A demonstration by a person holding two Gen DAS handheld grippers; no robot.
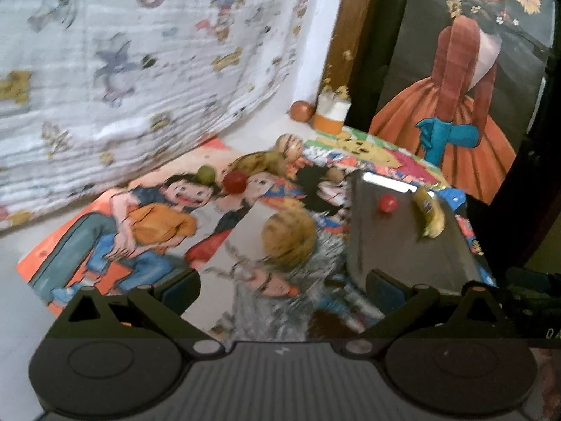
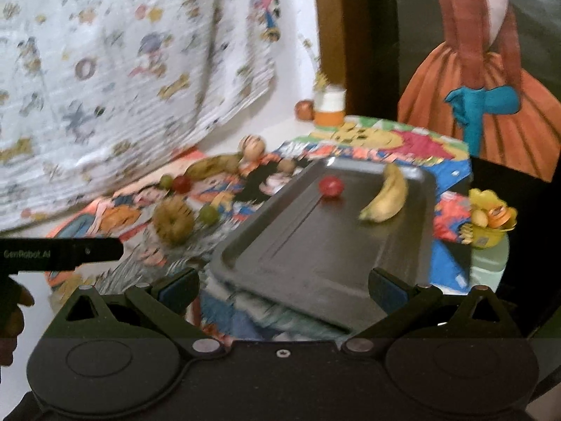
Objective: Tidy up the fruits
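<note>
1. Grey metal tray on the colourful cartoon mat, already holding a yellow banana and a small red fruit, well apart from each other.
2. Loose on the mat beyond the tray: a brownish round fruit, a green fruit just beside it, another green one touching a red one, a spotted banana and a striped ball-like fruit farther back.
3. Left gripper wide open and empty, hanging above the mat with the brownish fruit ahead between its fingers.
4. Right gripper likewise spread open and empty, poised over the tray's near edge.
5. Judged step: partway through gathering, two pieces in and several to go.
6. Next move, probably: lower the left gripper over the brownish fruit, centre it between the fingers, close gently, lift, carry to a bare part of the tray.
7. Risk: round fruit rolling off on contact, or nudging the green one alongside.
8. Blurred frames, so fruit kinds beyond the bananas uncertain.
</note>
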